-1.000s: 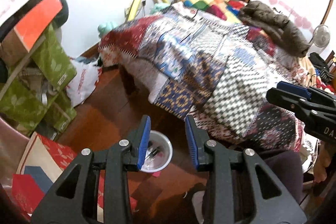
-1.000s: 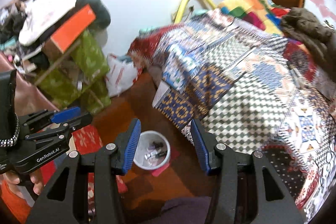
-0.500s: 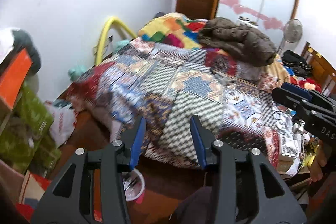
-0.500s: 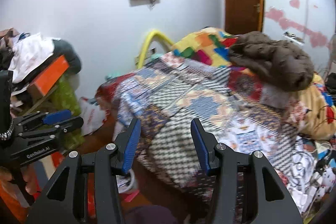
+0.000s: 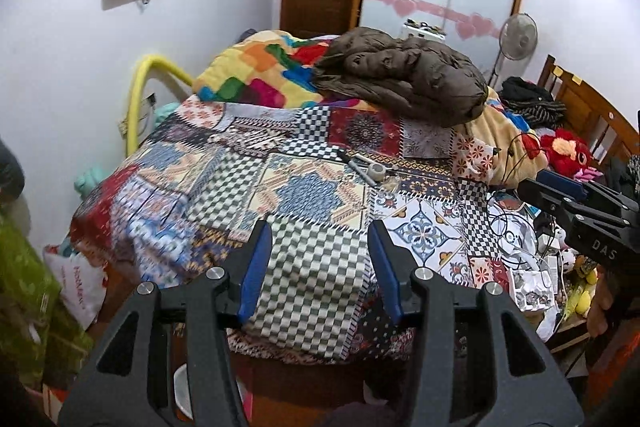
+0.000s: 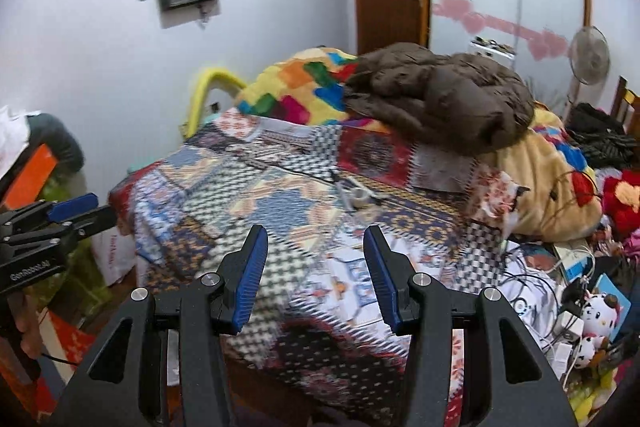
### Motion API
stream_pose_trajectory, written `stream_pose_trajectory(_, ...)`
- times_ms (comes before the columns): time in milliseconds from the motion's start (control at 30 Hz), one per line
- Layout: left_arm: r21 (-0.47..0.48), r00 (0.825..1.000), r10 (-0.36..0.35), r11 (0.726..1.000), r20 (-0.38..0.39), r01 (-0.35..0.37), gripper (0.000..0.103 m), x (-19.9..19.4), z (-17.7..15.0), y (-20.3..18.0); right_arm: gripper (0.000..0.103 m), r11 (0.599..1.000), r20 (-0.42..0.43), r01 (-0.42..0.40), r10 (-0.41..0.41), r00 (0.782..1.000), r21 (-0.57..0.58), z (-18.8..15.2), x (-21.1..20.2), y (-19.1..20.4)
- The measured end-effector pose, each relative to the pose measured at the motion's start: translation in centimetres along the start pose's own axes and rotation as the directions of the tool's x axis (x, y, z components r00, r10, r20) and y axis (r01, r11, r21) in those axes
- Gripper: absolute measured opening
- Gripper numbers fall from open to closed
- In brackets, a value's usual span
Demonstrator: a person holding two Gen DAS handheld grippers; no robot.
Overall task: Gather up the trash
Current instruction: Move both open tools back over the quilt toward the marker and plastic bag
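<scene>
My left gripper (image 5: pixel 318 237) hovers over the near end of a bed with a patchwork quilt (image 5: pixel 304 195). Its jaws are opening and nothing is between them. My right gripper (image 6: pixel 314 239) stands open beside it, also with nothing in it. It shows at the right edge of the left wrist view as the right gripper (image 5: pixel 560 193). On the quilt's middle lie a small tape roll (image 5: pixel 376 171) and a pen-like stick (image 5: pixel 360 169), blurred in the right wrist view as the tape roll (image 6: pixel 360 198). A crumpled silvery wrapper (image 5: pixel 532 293) lies among cables at the bed's right. A white bowl (image 5: pixel 180 391) on the floor is mostly hidden.
A brown jacket (image 5: pixel 400 79) and a bright blanket (image 5: pixel 256 67) are heaped at the bed's far end. Cables and plush toys (image 6: pixel 592 311) crowd the right side. Green bags (image 5: pixel 24 287) and a white plastic bag (image 5: pixel 80 287) stand at the left. A fan (image 5: pixel 518 37) stands behind.
Both views have swung up and right from the floor and the white bowl to the top of the bed. The left jaws have widened; the right jaws look unchanged.
</scene>
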State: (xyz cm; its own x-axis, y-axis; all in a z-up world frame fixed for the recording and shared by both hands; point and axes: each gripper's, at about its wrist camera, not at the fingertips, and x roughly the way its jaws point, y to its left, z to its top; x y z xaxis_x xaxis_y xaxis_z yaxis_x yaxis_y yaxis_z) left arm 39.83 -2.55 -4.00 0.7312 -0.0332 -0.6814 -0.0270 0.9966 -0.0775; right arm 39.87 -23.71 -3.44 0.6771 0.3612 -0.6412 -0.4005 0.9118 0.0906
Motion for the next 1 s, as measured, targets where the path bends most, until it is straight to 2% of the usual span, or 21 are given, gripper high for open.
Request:
stream_pose_trajectory(200,0.041,1.0,0.006,0.999,-0.023,-0.005,0.049,5.2,1.1,-1.2,0.046,0.996,-0.045,0.053,-0.05,0.998,0.07,0.3,4.1,-4.1)
stream_pose_trajectory(467,0.032,0.994,-0.018,0.999,-0.109,0.021,0.049,13.8,1.3,-1.4,0.046,0.982,-0.163,0.038,-0.007,0.987,0.187,-0.4,12.0,-8.1)
stream_pose_trajectory(800,0.009,0.98,-0.014,1.0,-0.2,0.016,0.049,24.0,1.3,-0.8,0.046,0.977,-0.285,0.078,-0.018,0.958,0.199,-0.7,24.0,-9.1)
stream_pose_trajectory(933,0.031,0.977,0.005,1.0,-0.211,0.001,0.049,26.9,1.4,-0.9,0.046,0.971,-0.283,0.046,0.023,0.959,0.236,-0.7,27.4,-9.2)
stream_pose_trajectory(1000,0.039,0.976,0.021,0.999,-0.219,-0.012,0.049,28.3,1.5,-1.1,0.046,0.966,-0.296,0.056,0.022,0.955,0.252,-0.6,28.9,-9.4)
